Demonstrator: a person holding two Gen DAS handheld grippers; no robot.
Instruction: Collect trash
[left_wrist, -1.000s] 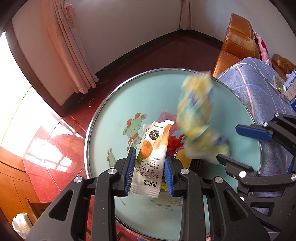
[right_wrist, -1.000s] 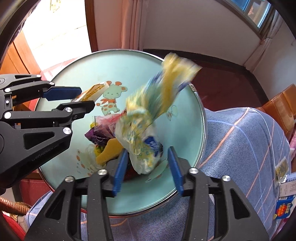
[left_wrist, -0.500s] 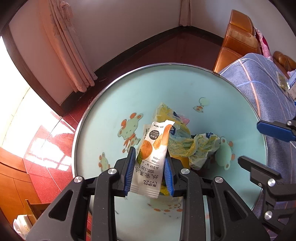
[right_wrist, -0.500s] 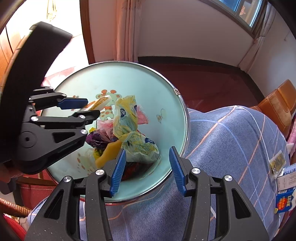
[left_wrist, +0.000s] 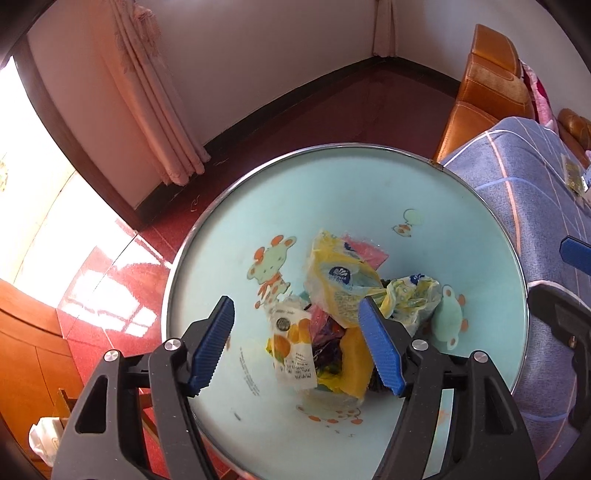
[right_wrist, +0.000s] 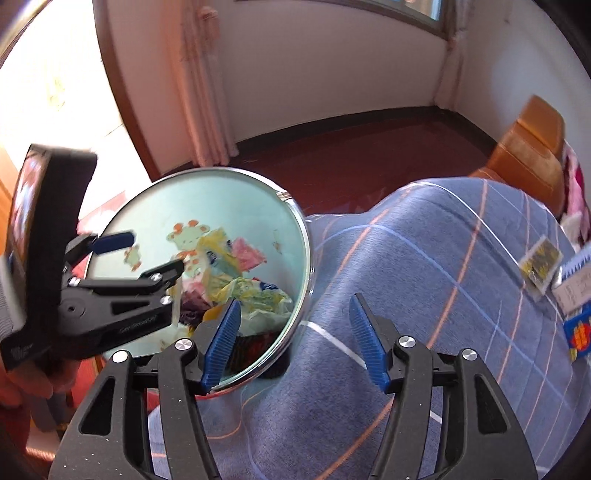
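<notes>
A round pale-blue table (left_wrist: 369, 192) with cartoon animals carries a pile of trash. The pile holds a white wrapper with orange print (left_wrist: 293, 349), a yellow-and-blue plastic bag (left_wrist: 343, 284), a pink wrapper (left_wrist: 364, 253) and dark and yellow scraps. My left gripper (left_wrist: 295, 347) is open above the pile, with the white wrapper lying loose between its fingers. My right gripper (right_wrist: 295, 336) is open and empty over the blue plaid bedcover (right_wrist: 443, 258), right of the table (right_wrist: 155, 206). The left gripper (right_wrist: 147, 254) and the pile (right_wrist: 243, 284) show in the right wrist view.
More wrappers and a blue packet (right_wrist: 578, 328) lie on the bedcover at the far right. An orange leather seat (left_wrist: 487, 77) stands behind the bed. A pink curtain (left_wrist: 147, 96) hangs by the wall. Red floor surrounds the table.
My left gripper opened and the white wrapper dropped onto the pile. My right gripper let go of the yellow bag earlier and has swung right, away from the table, over the bedcover.
</notes>
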